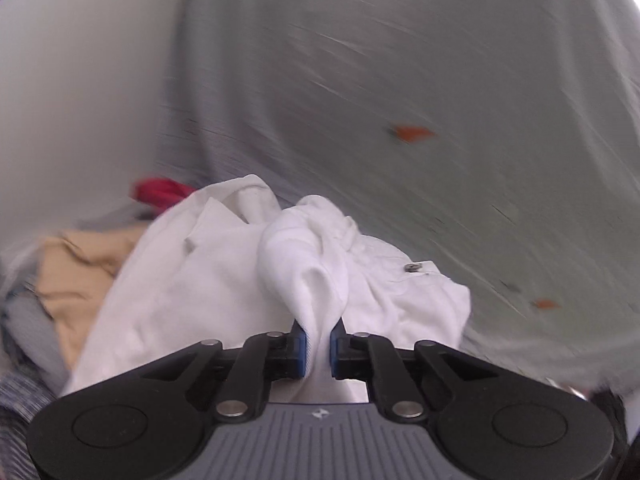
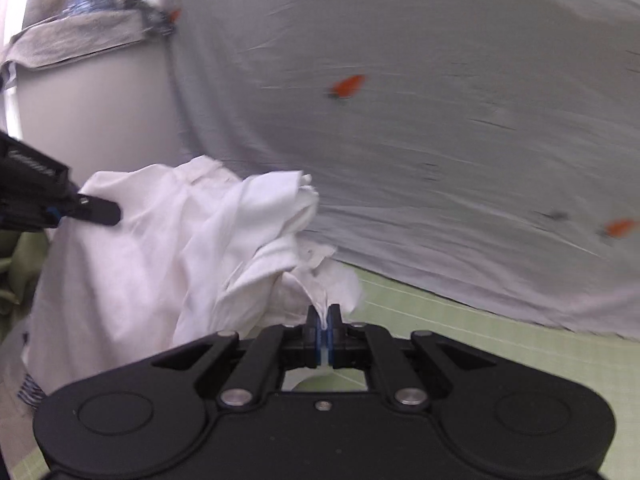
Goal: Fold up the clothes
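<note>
- At the far left of the left wrist view a heap of other clothes waits: a tan garment [image 1: 80, 264], something red [image 1: 160, 191] behind it, and a striped grey fabric [image 1: 20, 392] at the edge.
- The white garment [image 1: 192, 292] lies bunched in the middle, just beside that heap, with a small button [image 1: 412, 267] showing on its right side.
- The left tongs [image 1: 318, 350] are closed narrow on a thick fold of the white garment, cloth filling the gap between the blue pads.
- In the right wrist view the same left tongs [image 2: 86, 210] come in from the left edge, gripping the garment's far end.
- The right tongs [image 2: 323, 330] are pinched fully together on a thin edge of the white garment [image 2: 160, 248].
- Beneath them shows the green gridded mat [image 2: 480, 344] on the table; behind lies a pale grey sheet [image 2: 400, 140] with orange marks [image 2: 348, 85].
- Judged step: the garment has been picked from the heap with both tongs and is not yet spread.
- Next, I judge, the two grips should draw apart to open the cloth flat over the mat; both holds sit on bunched folds, so regripping at corners may be needed.
</note>
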A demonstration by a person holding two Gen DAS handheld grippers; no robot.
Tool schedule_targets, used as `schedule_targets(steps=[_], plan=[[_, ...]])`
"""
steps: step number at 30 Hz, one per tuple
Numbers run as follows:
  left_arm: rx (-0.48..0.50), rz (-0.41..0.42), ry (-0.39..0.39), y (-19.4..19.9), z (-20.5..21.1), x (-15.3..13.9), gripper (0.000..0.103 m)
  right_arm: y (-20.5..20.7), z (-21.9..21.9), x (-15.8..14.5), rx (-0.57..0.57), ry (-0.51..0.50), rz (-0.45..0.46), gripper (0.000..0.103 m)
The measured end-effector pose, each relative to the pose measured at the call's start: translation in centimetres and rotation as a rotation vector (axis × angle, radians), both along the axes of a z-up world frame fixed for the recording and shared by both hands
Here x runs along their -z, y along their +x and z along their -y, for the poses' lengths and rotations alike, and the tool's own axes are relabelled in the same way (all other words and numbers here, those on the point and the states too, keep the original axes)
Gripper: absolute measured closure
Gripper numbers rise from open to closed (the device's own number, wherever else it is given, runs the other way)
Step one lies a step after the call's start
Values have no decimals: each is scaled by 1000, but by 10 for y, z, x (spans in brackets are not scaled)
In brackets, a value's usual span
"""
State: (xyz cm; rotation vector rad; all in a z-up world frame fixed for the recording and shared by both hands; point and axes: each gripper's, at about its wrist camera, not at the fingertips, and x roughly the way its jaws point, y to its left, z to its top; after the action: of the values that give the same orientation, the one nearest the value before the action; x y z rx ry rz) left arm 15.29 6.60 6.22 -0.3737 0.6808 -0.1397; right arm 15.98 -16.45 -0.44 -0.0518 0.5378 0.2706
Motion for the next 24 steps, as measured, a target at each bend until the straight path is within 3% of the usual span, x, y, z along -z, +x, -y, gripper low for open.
schedule_targets(steps=[4,7,10,12,16,19,24], plan=[[151,-88,-39,-26,91,47,87,-43,90,24,264,-105,-61,100],[239,-199,-32,-53,152,84,82,-76,173,51,455,-74,-221,100],[274,-220,-9,-74,179,93,69,-111,222,72,555,-35,-346,97],[247,-209,12,-84,180,89,59,-131,235,77,578,-14,-375,90],[105,-185,38,-86,151,80,37,-145,240,72,567,21,-381,73],[-20,-202,69,-78,125,75,34,-141,240,66,557,21,-353,61],[-149,-231,107,-79,77,79,32,-130,243,59,615,129,-322,44]])
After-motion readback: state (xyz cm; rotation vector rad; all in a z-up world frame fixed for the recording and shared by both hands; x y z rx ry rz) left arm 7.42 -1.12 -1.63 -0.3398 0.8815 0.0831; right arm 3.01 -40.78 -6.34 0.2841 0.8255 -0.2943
